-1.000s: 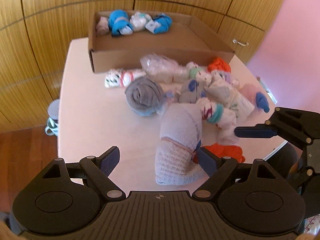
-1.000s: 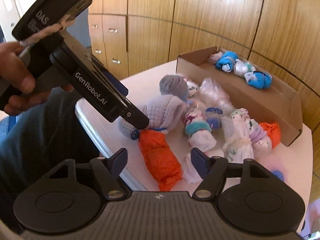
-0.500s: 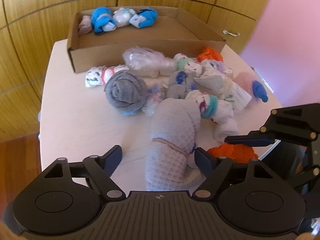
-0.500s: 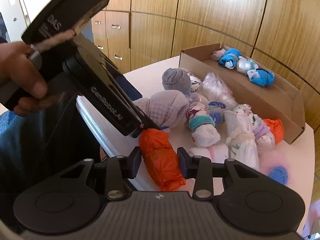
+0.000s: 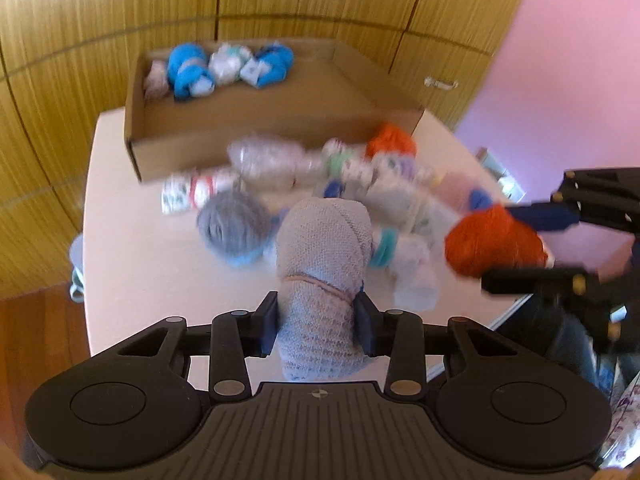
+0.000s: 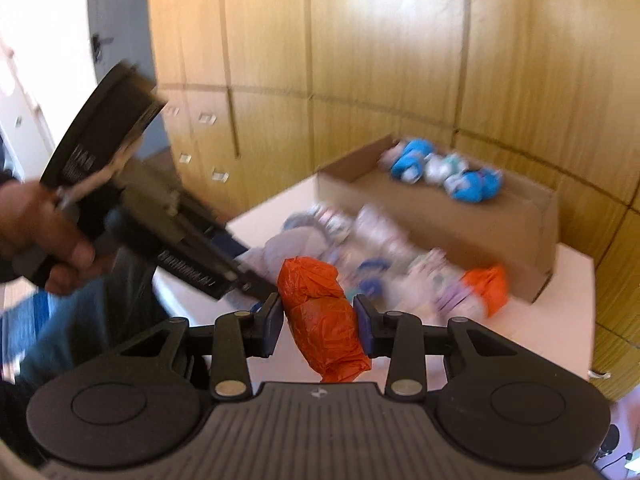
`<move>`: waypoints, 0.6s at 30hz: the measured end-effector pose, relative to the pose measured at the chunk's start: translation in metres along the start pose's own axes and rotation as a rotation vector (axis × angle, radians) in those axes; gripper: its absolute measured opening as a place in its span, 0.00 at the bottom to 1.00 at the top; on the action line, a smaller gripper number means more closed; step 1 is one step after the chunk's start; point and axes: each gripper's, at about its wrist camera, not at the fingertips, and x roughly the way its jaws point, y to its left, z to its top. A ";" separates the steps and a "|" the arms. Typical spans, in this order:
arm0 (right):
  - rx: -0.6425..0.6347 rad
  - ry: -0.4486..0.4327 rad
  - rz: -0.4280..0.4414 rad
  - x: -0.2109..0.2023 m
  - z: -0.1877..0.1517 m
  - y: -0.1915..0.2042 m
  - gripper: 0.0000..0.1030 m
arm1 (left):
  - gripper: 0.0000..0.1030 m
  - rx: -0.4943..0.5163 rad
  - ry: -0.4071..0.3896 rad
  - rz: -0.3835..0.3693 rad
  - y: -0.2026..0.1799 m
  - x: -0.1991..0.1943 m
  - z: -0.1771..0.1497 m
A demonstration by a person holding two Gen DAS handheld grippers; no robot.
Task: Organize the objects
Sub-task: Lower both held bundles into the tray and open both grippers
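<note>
My left gripper (image 5: pixel 317 322) is shut on a lilac knitted sock roll (image 5: pixel 320 256) and holds it above the table. My right gripper (image 6: pixel 318 326) is shut on an orange sock roll (image 6: pixel 320 312), lifted off the table; it also shows in the left wrist view (image 5: pixel 494 240). A pile of rolled socks (image 5: pixel 360 184) lies mid-table, with a grey roll (image 5: pixel 232 226) at its left. A cardboard box (image 5: pixel 248 132) at the back holds several blue and white rolls (image 5: pixel 224 66). Both views are blurred by motion.
The pale round table (image 5: pixel 132 248) has its front edge close to me. Wooden cabinet doors (image 5: pixel 100 40) stand behind the box. A pink wall (image 5: pixel 560 80) is at the right. The person's hand holds the left gripper's body (image 6: pixel 132 200) in the right wrist view.
My left gripper has closed on the lilac roll and lifted it. My right gripper has closed fully on the orange roll and raised it off the table.
</note>
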 end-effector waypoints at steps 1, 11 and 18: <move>0.014 -0.013 -0.013 -0.004 0.006 -0.007 0.34 | 0.44 -0.003 -0.012 -0.007 0.001 -0.003 0.006; 0.090 -0.087 -0.181 -0.020 0.058 -0.093 0.34 | 0.44 0.033 -0.105 -0.042 -0.006 -0.004 0.100; 0.167 -0.074 -0.243 0.013 0.082 -0.145 0.34 | 0.44 0.092 -0.111 -0.028 -0.024 0.041 0.177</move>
